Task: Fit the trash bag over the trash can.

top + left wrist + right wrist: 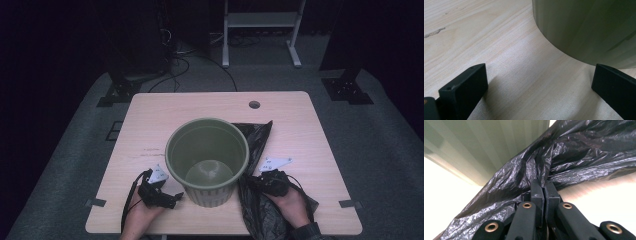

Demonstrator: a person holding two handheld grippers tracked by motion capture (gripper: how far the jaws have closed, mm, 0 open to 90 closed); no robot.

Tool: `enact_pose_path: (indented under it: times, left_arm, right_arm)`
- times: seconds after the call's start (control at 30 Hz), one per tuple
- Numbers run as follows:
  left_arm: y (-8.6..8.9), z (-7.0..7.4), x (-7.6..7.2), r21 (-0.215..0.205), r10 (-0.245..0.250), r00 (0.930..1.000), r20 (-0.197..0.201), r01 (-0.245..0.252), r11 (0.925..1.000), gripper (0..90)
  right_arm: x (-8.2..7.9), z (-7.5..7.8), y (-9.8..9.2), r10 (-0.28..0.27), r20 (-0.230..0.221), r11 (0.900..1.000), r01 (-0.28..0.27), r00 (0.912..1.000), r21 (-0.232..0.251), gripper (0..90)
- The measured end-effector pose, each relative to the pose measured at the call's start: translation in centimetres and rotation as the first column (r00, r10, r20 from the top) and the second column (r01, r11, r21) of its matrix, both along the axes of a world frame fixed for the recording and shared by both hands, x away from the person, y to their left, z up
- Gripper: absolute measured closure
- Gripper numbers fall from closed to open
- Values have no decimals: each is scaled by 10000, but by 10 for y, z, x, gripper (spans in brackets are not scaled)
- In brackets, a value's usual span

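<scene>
Pinching a fold of the black bin bag (564, 157), the right tool (543, 185) has its 2 jaws pressed together on the crinkled plastic, which bunches up directly above the pads in the right gripper view. No earlier picture to compare.

Bag position, high view: black bin bag (260, 150) lies on the worktop (310, 130) to the right of the green bin (207, 160), touching its side. 1 corner points toward the far edge; the rest spreads toward the near edge and past it, under the right hand (290, 205). Right tool (267, 182) sits on the bag, just beside the bin's lower right wall.

Bin: upright, round, ribbed outer wall, inside visible down to the base. Stands near the middle of the worktop, slightly toward the near edge.

Left tool (539, 82): jaws standing well apart, nothing between them but bare wood. Left gripper view shows the bin's curved wall (586, 27) just ahead of the jaws, close to the right jaw; contact cannot be told. In the high view the left tool (167, 197) rests low at the worktop, left of the bin's base, held by the left hand (142, 215).

Worktop: light wood, 1 round cable hole (254, 104) near the far edge.
</scene>
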State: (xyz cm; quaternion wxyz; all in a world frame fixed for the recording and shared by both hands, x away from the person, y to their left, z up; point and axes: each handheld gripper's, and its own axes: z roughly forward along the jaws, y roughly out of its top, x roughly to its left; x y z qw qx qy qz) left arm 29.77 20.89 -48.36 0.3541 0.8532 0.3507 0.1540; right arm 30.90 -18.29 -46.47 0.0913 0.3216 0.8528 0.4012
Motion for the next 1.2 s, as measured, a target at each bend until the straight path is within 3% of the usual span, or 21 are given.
enact_pose_path:
  times: [0.37, 0.5, 0.6, 0.73, 1.0, 1.2]
  left_arm:
    - [0, 0, 0, -1, 2, 10000, 1, -2, 10000, 0]
    - [0, 0, 0, -3, 2, 10000, 0, -2, 10000, 0]
    - [0, 0, 0, 0, -2, 10000, 4, 2, 10000, 0]
    - [0, 0, 0, -1, 0, 10000, 4, 0, 10000, 0]
    - [0, 0, 0, -2, 0, 10000, 3, 0, 10000, 0]
    - [0, 0, 0, -3, 1, 10000, 6, -1, 10000, 0]
  right_arm:
    - [-8, 25, -10, 166, 127, 9933, -179, 9998, 1141, 881]
    - [-10, 33, -13, -90, 245, 9913, 57, 9997, 1316, 881]
    - [-11, 39, -17, 24, 361, 9886, -78, 9993, 1500, 882]
    - [-15, 52, -21, 210, 305, 9794, -267, 9993, 2000, 883]
    - [-25, 80, -22, 790, 885, 9651, -985, 9929, 2427, 882]
    - [-27, 98, -26, 1198, 1064, 9482, -1455, 9871, 2823, 884]
